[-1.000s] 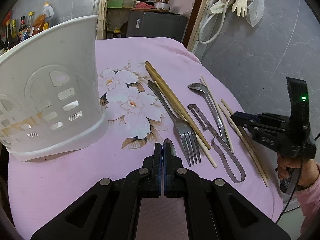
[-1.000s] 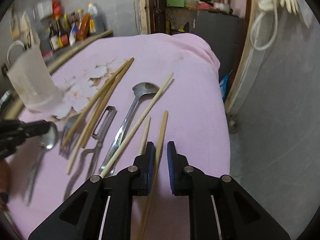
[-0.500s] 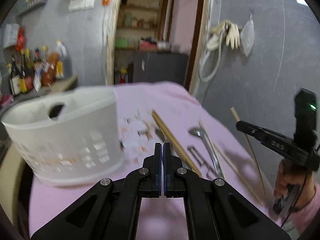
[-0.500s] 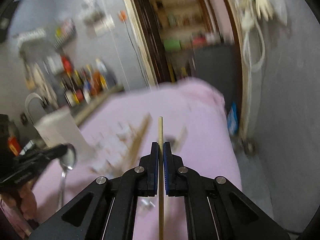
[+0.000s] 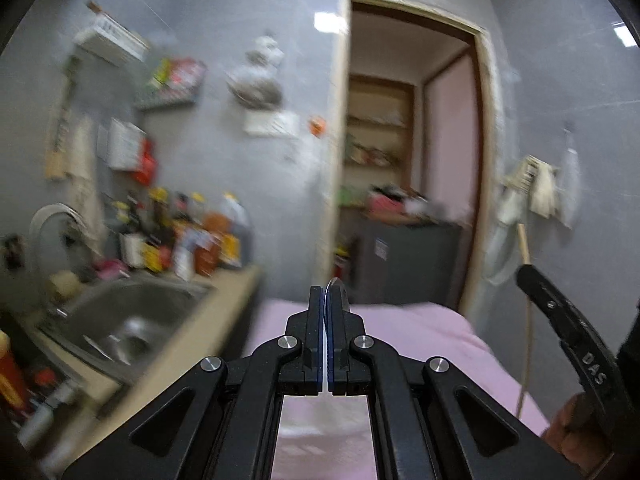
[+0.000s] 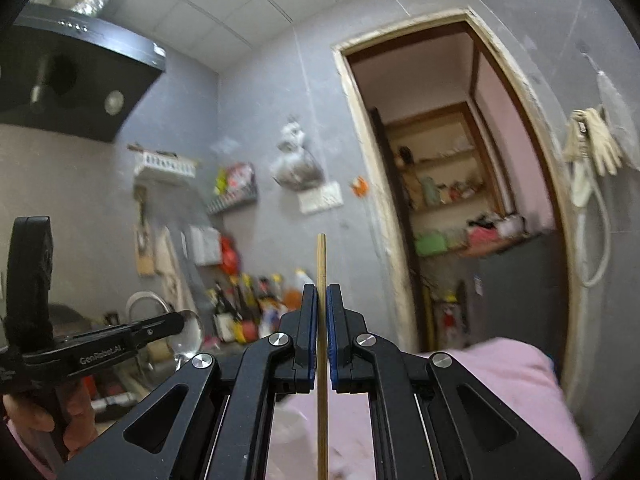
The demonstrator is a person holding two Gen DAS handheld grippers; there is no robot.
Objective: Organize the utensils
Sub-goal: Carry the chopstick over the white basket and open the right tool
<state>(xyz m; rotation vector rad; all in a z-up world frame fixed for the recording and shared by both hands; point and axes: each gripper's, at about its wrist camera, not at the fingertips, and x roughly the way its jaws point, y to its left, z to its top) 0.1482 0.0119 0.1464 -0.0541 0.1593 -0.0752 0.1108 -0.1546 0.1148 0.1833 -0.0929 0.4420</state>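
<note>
Left tongs (image 5: pixel 325 300) roughly level, pressed together on a thin metal spoon (image 6: pixel 188 330), bowl edge-on at 12 o'clock | right tongs (image 6: pixel 322 296) tipped slightly upward, pinching a straight wooden chopstick (image 6: pixel 321 264) upright | pink cloth tabletop (image 5: pixel 420 328) below | right view alone shows the round spoon bowl; left view alone the steel sink (image 5: pixel 120 320).

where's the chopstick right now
The chopstick is clamped upright in the right tongs, lifted above the pink tablecloth; the left wrist view shows it at right, near the doorway.
</note>
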